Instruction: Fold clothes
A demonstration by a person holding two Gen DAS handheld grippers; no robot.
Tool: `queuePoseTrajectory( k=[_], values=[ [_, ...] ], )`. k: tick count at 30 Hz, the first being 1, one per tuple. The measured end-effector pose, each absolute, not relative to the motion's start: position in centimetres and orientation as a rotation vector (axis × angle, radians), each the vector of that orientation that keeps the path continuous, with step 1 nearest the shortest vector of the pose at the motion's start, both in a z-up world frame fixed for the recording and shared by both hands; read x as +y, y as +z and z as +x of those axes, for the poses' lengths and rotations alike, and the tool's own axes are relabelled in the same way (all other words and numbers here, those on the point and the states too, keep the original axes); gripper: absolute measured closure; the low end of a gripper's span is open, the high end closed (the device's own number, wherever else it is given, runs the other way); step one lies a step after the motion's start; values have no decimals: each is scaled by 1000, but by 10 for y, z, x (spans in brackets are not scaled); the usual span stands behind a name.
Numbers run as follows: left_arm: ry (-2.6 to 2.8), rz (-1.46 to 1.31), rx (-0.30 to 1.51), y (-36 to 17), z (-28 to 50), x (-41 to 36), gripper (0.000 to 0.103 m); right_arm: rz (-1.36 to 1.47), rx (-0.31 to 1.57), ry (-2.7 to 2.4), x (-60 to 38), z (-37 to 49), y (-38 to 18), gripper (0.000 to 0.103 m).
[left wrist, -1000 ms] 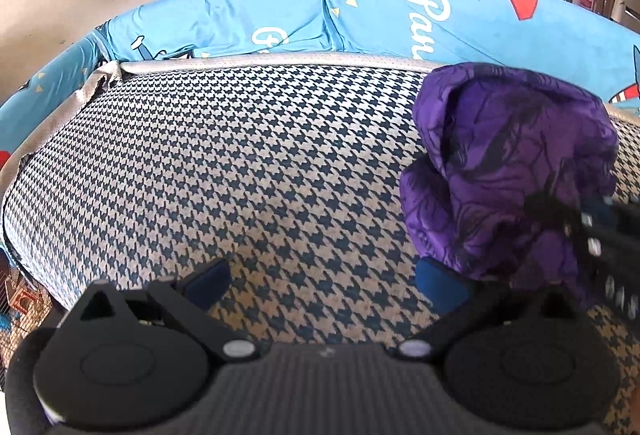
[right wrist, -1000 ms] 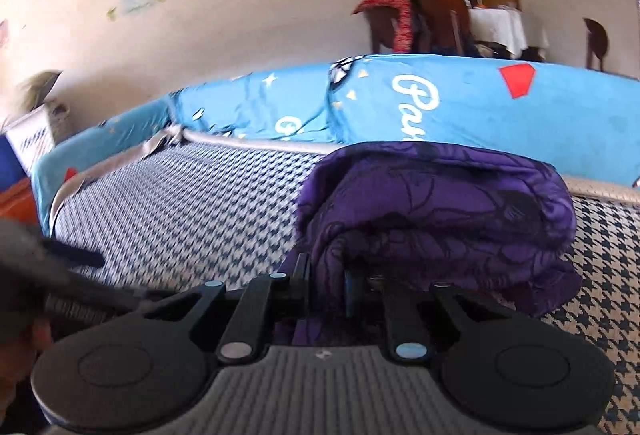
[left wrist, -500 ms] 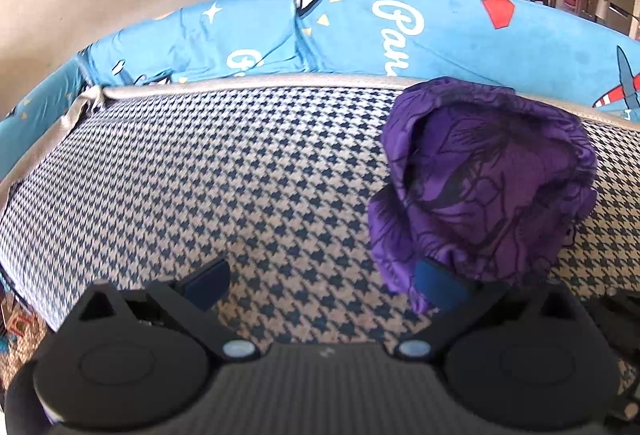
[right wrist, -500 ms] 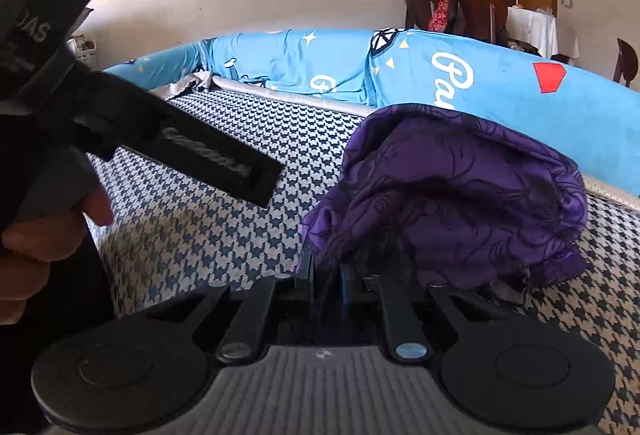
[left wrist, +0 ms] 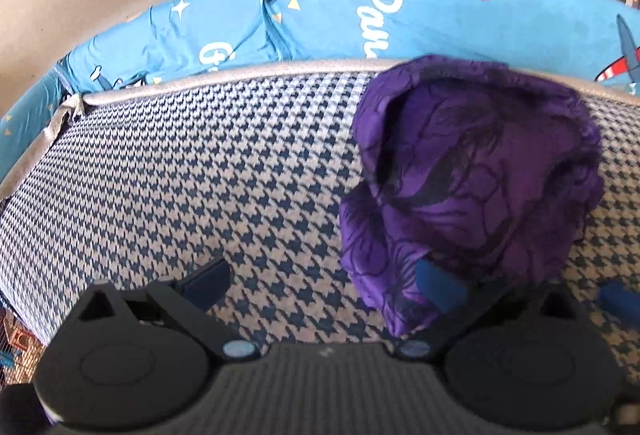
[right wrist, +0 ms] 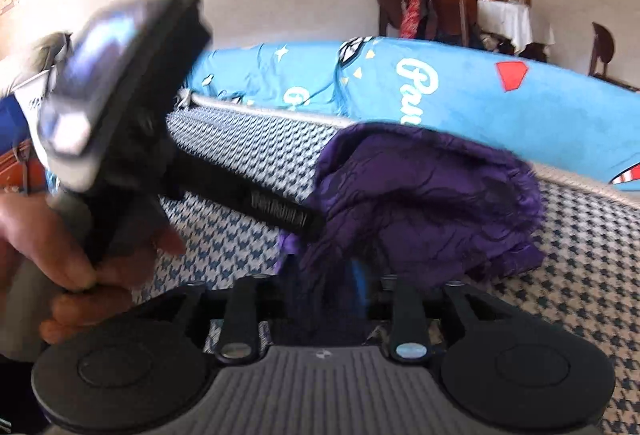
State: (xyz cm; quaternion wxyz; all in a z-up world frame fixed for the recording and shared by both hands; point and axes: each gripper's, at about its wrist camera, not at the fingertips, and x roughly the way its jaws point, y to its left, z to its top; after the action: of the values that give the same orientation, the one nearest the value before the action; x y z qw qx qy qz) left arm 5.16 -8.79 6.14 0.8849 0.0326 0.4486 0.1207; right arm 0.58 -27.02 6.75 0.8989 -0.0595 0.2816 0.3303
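Note:
A crumpled purple garment [left wrist: 472, 163] with dark line print lies bunched on the houndstooth mattress [left wrist: 200, 163]. My left gripper [left wrist: 322, 281] is open at the garment's lower left, and the cloth's edge overlaps its right pad [left wrist: 438, 285]. In the right wrist view the garment [right wrist: 420, 195] sits just ahead of my right gripper [right wrist: 320, 287]. Its jaws stand partly apart, with a fold of purple cloth still hanging between them and one blue pad [right wrist: 360, 287] showing. A hand [right wrist: 60, 255] holds the left gripper's body, and its finger [right wrist: 276, 209] reaches the garment's left side.
A bright blue printed sheet [left wrist: 400, 7] runs along the mattress's far edge behind a grey piping border [left wrist: 240, 75]. Wooden chairs [right wrist: 440, 11] and a white-clothed table [right wrist: 516, 19] stand beyond it. Houndstooth surface lies bare left of the garment.
The right jaws have parted from their tight pinch on the cloth. The left gripper has closed in on the garment, whose edge now overlaps its right pad.

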Motion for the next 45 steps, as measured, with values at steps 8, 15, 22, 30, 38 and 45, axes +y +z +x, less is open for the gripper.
queuePoseTrajectory(
  k=[8, 15, 22, 30, 38, 45],
  values=[
    [264, 74, 981, 38, 62, -81, 0, -50, 585, 524, -298, 18, 77, 56],
    [260, 85, 993, 22, 61, -84, 0, 81, 615, 441, -314, 38, 77, 32],
    [253, 87, 1007, 10, 60, -84, 0, 270, 687, 356, -333, 69, 69, 20],
    [243, 80, 1037, -2, 60, -81, 0, 398, 716, 272, -350, 100, 55, 16],
    [231, 60, 1047, -12, 58, -79, 0, 455, 712, 276, -356, 114, 51, 11],
    [219, 31, 1041, -15, 52, -78, 0, 511, 725, 275, -352, 130, 42, 7]
  ],
)
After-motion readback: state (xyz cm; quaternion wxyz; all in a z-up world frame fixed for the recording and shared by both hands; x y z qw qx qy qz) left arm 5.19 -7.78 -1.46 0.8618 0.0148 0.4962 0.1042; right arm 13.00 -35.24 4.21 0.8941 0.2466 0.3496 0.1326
